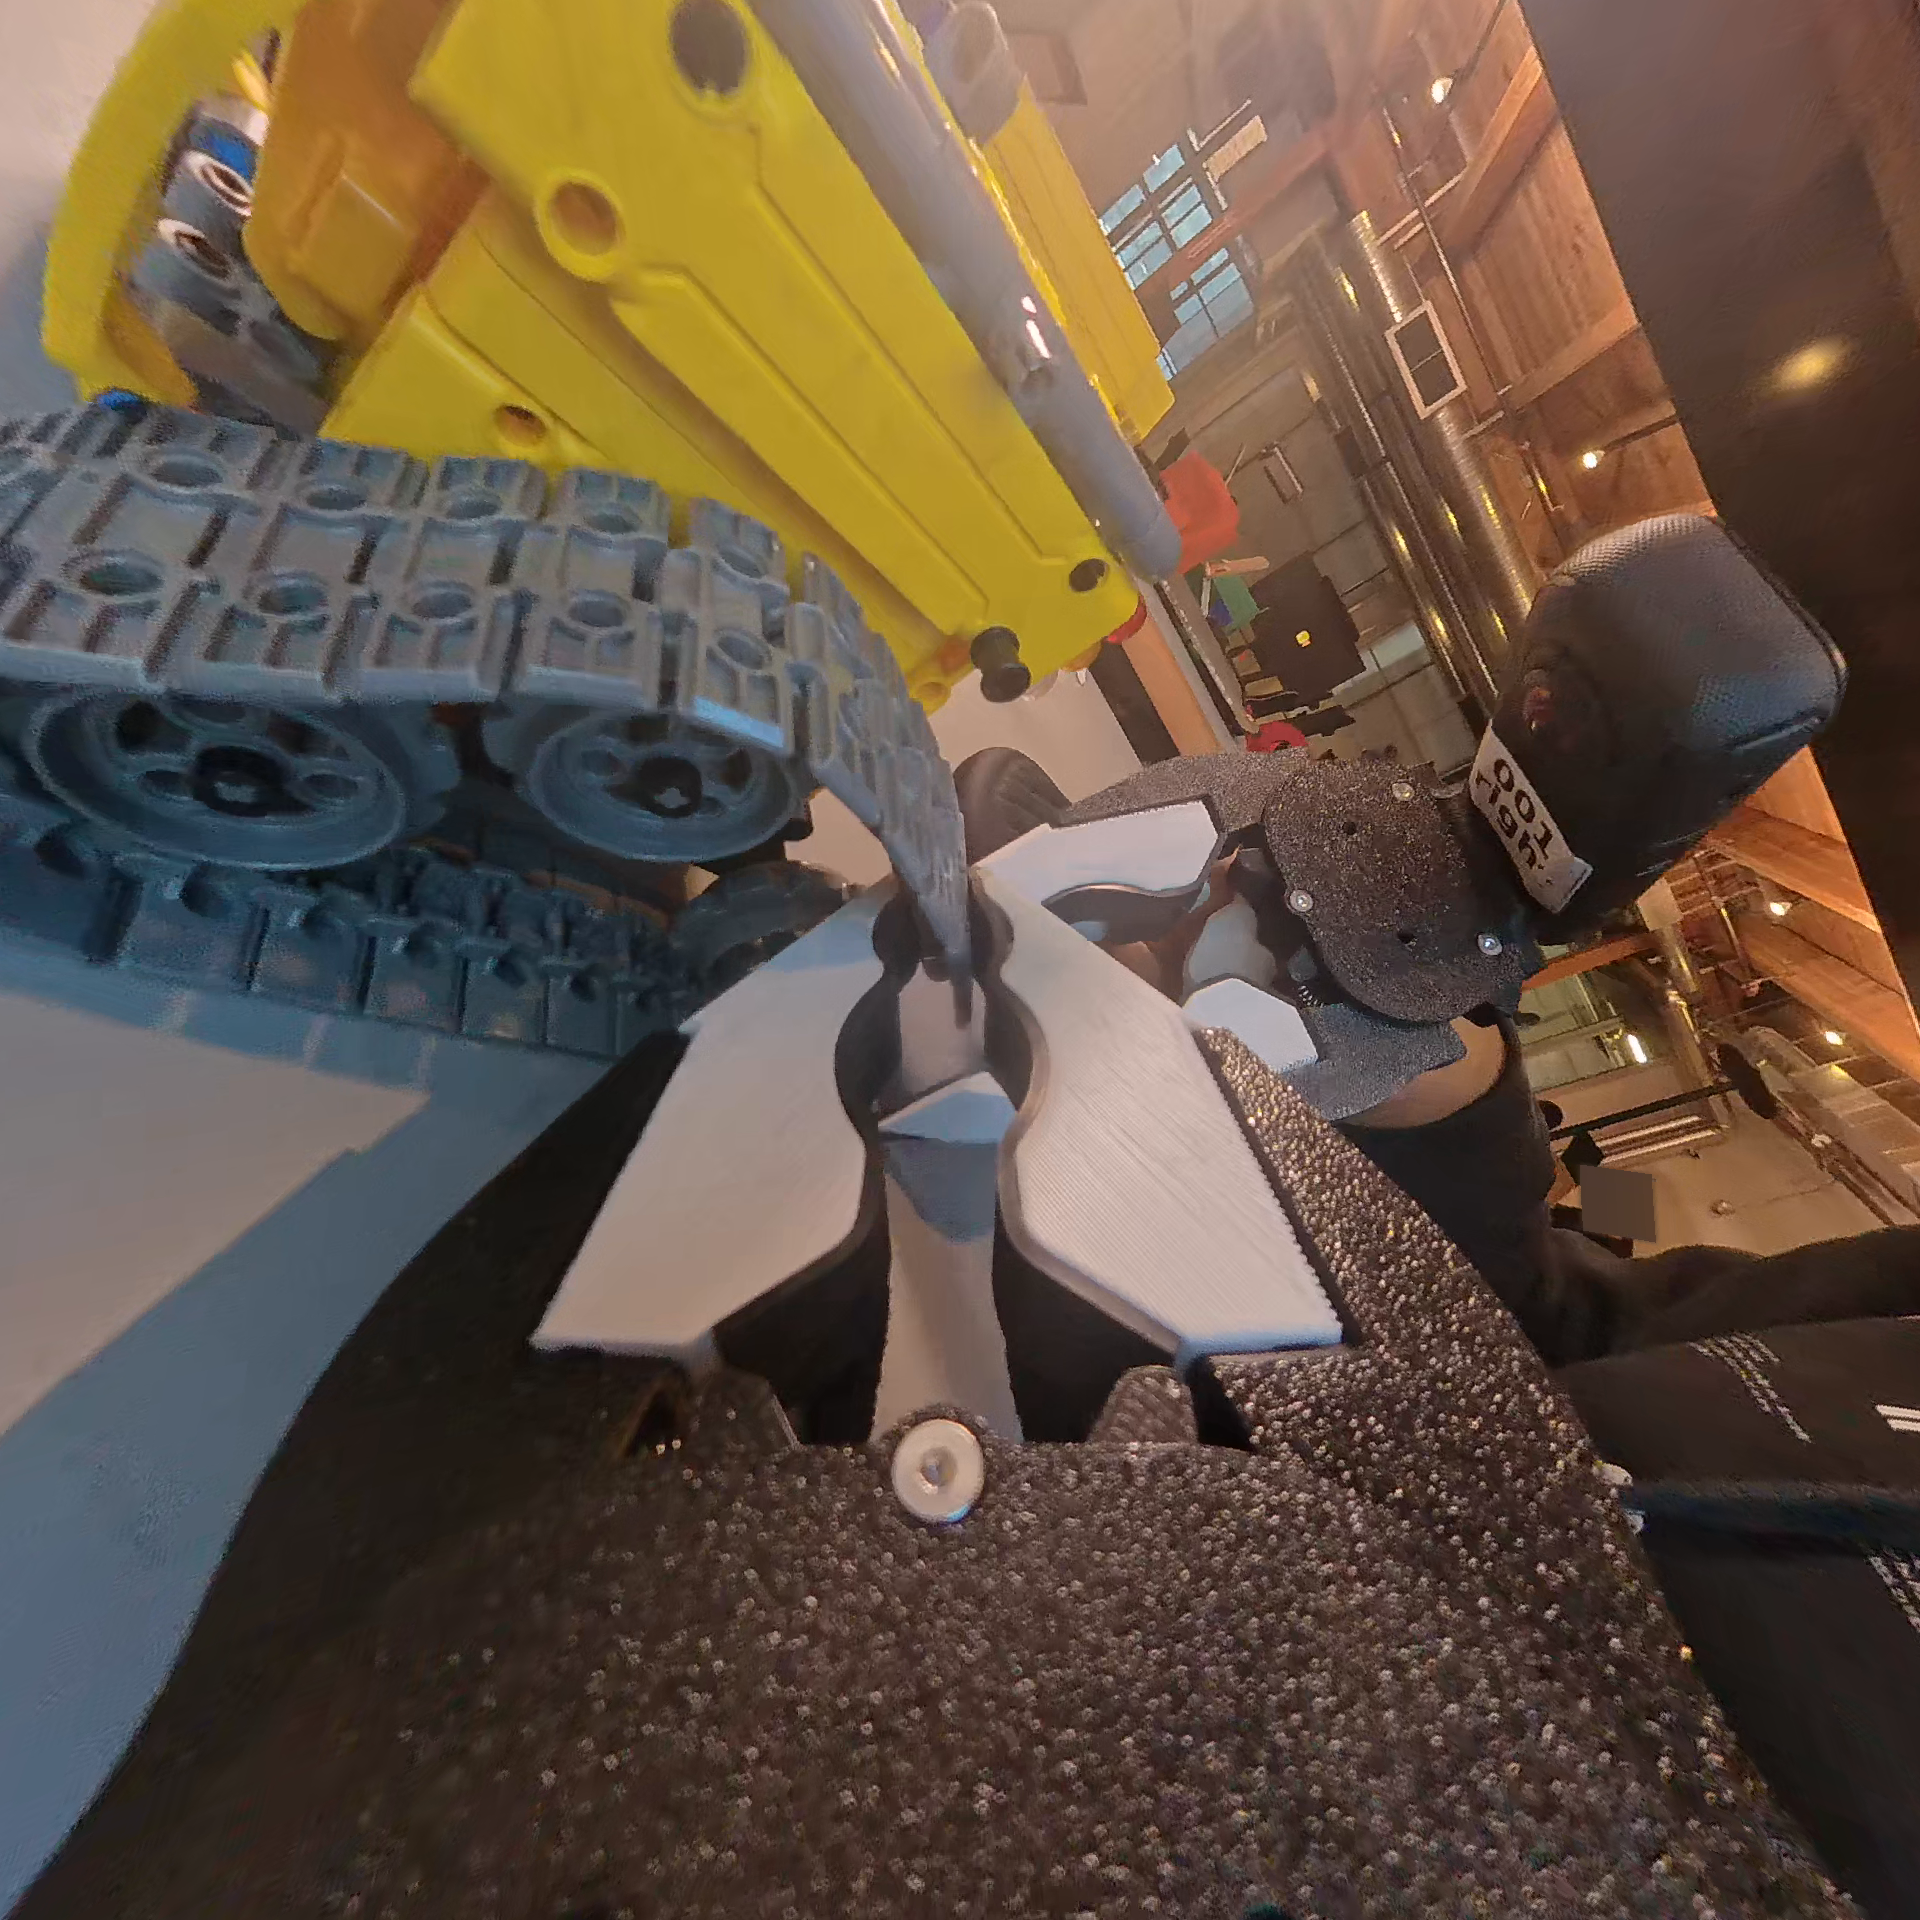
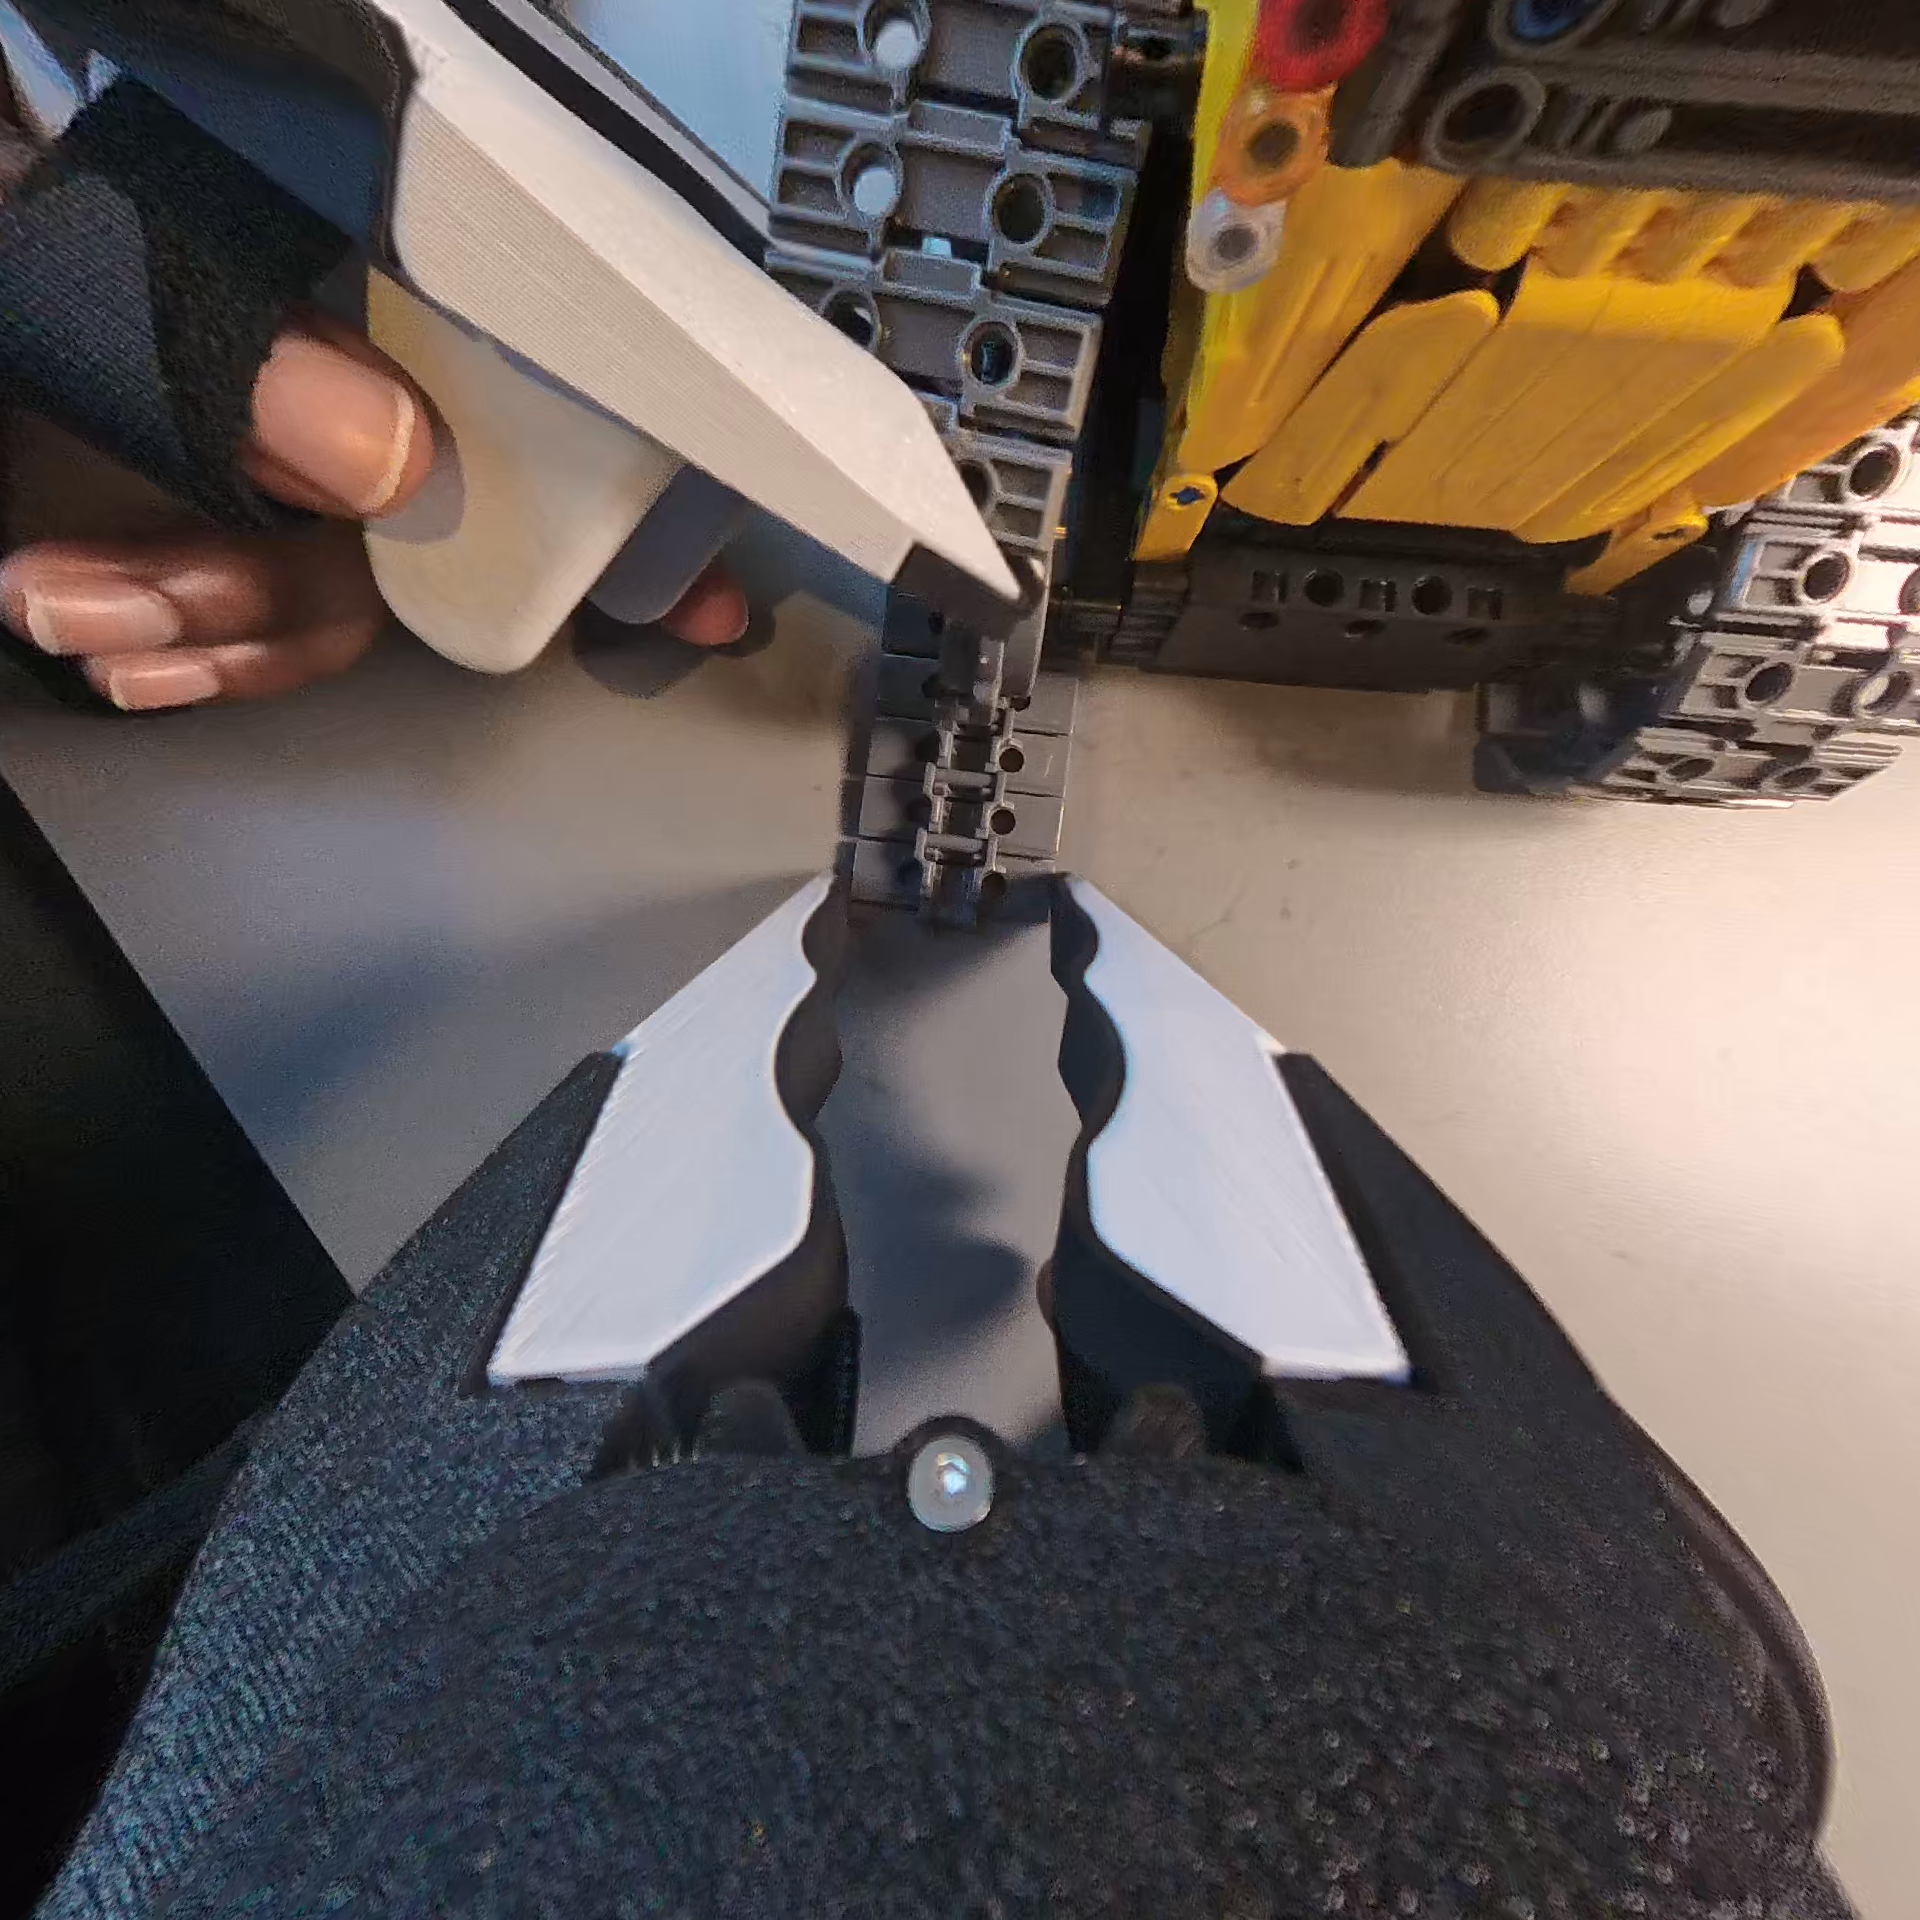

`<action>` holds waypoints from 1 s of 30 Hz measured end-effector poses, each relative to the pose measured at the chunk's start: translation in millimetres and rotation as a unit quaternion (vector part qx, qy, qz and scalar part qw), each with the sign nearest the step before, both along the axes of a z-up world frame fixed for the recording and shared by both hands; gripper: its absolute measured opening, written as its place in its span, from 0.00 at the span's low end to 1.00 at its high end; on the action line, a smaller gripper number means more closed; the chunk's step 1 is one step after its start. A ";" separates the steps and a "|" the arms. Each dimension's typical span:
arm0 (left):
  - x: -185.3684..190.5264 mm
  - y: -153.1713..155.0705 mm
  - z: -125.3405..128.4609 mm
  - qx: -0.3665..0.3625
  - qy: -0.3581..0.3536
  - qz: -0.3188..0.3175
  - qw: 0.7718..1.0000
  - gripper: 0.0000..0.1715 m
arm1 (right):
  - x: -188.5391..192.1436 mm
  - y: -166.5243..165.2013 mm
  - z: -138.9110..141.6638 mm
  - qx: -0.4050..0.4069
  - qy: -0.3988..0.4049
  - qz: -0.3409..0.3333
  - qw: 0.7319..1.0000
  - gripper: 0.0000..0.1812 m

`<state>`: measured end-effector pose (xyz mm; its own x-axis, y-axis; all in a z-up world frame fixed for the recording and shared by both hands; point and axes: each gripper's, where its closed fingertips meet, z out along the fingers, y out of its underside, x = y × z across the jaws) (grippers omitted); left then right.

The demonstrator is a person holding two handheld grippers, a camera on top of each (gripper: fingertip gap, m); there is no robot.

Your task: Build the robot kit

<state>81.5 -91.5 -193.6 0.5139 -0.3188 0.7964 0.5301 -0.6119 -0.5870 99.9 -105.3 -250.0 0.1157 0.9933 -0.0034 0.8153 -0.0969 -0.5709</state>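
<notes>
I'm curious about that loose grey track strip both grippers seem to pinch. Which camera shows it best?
The right wrist view: the grey track strip hangs face-on, links sharp, its end between the right gripper fingers, the left gripper gripping higher up. The left wrist view shows it edge-on, curving off the yellow toy digger.

Pale tabletop [image 2: 1455, 1039], warm-lit timbered hall [image 1: 1455, 312]
</notes>
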 end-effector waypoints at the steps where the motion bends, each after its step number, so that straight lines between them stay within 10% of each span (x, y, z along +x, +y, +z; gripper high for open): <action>1: 2.1 0.8 0.1 0.001 0.002 -0.002 1.000 0.04 | -0.4 0.0 0.1 0.005 0.002 0.000 1.000 0.21; 8: 10.9 4.5 -2.0 0.001 0.027 -0.017 0.999 0.04 | -5.4 3.7 20.5 -0.005 0.079 -0.021 0.997 0.21; 11: 13.3 4.7 -1.9 -0.001 0.023 -0.020 1.000 0.04 | -11.9 6.8 34.4 -0.006 0.126 -0.020 0.992 0.06; 21: 13.8 4.7 -2.5 -0.002 0.023 -0.022 0.999 0.05 | 8.7 1.4 2.2 -0.018 0.027 0.003 0.999 0.30; 30: 14.9 10.9 -1.4 0.006 0.043 -0.015 0.999 0.04 | 0.5 6.6 2.4 -0.009 0.046 -0.011 0.999 0.21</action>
<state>96.4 -80.6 -195.0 0.5702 -0.3448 0.7457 0.4582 -0.6199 -0.6370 100.4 -98.7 -247.6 0.1349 0.9903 -0.0331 0.7570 -0.1246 -0.6415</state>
